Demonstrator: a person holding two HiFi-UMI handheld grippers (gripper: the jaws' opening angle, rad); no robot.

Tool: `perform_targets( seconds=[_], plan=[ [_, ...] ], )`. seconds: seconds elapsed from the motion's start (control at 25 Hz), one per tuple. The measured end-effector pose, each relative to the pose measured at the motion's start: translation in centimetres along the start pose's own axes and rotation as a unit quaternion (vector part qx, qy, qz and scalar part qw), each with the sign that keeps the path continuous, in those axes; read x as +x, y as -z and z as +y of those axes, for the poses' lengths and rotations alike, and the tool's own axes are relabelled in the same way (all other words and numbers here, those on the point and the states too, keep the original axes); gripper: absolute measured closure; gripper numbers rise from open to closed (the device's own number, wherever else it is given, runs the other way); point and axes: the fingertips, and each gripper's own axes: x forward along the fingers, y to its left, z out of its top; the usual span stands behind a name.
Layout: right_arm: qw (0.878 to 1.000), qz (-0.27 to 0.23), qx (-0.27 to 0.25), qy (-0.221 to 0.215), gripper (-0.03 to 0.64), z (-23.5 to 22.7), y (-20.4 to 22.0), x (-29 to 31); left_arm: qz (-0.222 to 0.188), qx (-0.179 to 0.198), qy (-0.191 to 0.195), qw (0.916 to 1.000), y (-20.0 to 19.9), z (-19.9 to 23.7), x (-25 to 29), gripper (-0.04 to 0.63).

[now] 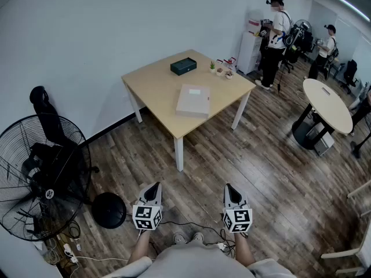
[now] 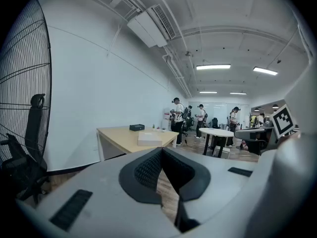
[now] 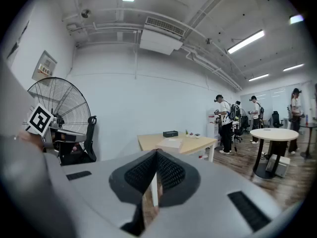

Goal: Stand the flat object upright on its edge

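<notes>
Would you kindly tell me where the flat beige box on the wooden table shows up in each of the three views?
Head view: the flat beige box lies upper centre, on the near half of the wooden table.
Left gripper view: the flat beige box sits at centre, just above the jaw tips.
Right gripper view: the flat beige box sits at centre, just above the jaw tips.
Shared landmark: the dark case behind it on the table.
</notes>
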Motion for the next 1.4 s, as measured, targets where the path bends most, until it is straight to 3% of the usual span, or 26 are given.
perform_targets(
  seconds=[0.64, 0.72, 0.76, 0.92, 1.12, 1.4],
  plan=[
    [1.000, 0.002, -0.002, 0.007, 0.614, -1.2, 0.1, -0.1, 0.005, -0.002, 0.015, 0.9999, 0.1, -1.2, 0.8, 0.580],
    [1.000, 0.001, 0.002, -0.010, 0.572, -0.9, 0.2, 0.0, 0.009, -0.004, 0.024, 0.9997, 0.2, -1.6, 0.9, 0.572],
    [1.000, 0.001, 0.005, -0.023, 0.518, -0.6, 0.2, 0.1, 0.011, -0.004, 0.029, 0.9995, 0.3, -1.8, 1.0, 0.562],
    [0.998, 0.003, 0.006, -0.059, 0.353, 0.4, 0.7, 0.7, 0.021, -0.004, 0.054, 0.9983, 1.0, -2.8, 1.6, 0.421],
    [0.998, 0.005, 0.001, -0.065, 0.318, 0.2, 1.1, 1.0, 0.018, 0.006, 0.058, 0.9981, 1.0, -3.9, 1.9, 0.350],
    [0.998, 0.008, -0.001, -0.065, 0.325, -1.1, 1.4, 1.5, 0.017, 0.006, 0.055, 0.9983, 1.0, -4.9, 2.6, 0.347]
  ],
)
